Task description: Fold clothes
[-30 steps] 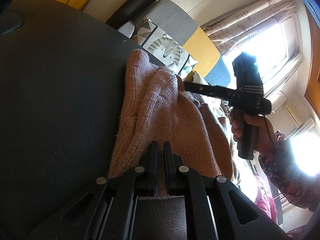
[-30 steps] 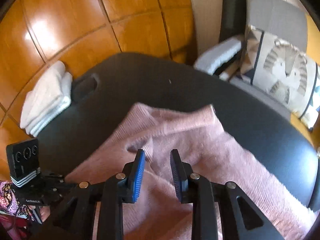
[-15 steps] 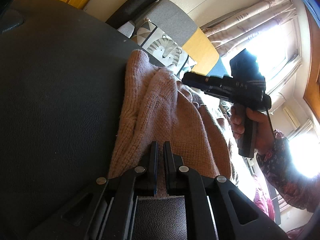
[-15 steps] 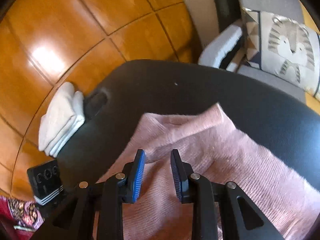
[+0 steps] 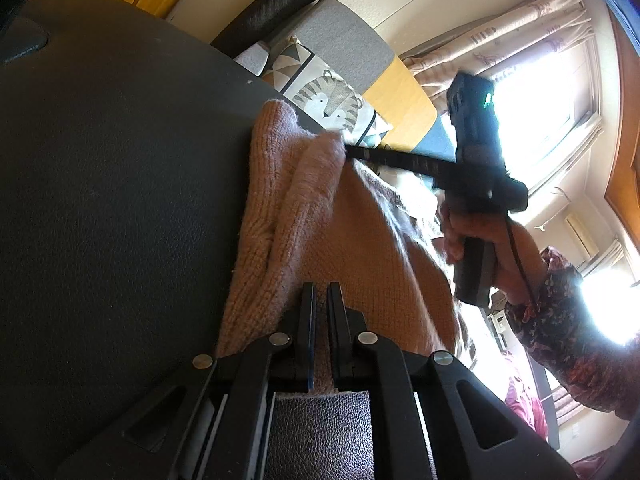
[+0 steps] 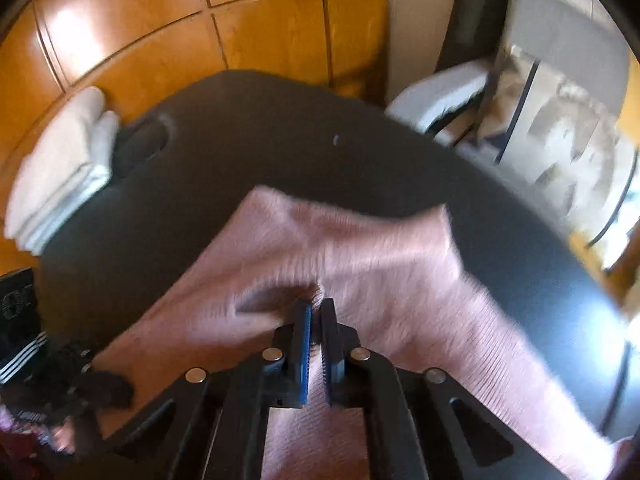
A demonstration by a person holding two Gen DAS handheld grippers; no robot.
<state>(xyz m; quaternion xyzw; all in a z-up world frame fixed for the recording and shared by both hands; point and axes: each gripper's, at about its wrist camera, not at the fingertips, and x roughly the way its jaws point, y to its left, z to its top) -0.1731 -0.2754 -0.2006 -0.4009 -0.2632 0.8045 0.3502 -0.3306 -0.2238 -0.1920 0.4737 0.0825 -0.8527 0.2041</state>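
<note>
A pink knitted sweater (image 5: pixel 320 232) lies bunched on the black leather table (image 5: pixel 120 200). My left gripper (image 5: pixel 318 288) is shut on the sweater's near edge, low over the table. Across the garment my right gripper (image 5: pixel 347 153) reaches in from the right, held by a hand (image 5: pixel 480 240) in a patterned sleeve. In the right wrist view my right gripper (image 6: pixel 316 305) points steeply down, its jaws closing tight on a raised fold of the sweater (image 6: pixel 360 248). The left gripper's black body (image 6: pixel 18 320) shows blurred at the lower left.
Folded white towels (image 6: pixel 60 168) lie on the wooden floor (image 6: pixel 260 28) beside the table's cut-out handle (image 6: pixel 144 144). A lion-print cushion (image 5: pixel 332 100) rests on a grey chair (image 5: pixel 340 36) beyond the table's far edge. Curtains and a bright window (image 5: pixel 532 92) are at right.
The right gripper's jaws went from apart to pinched on a sweater fold, and it swung in over the garment. The left gripper kept its hold in place.
</note>
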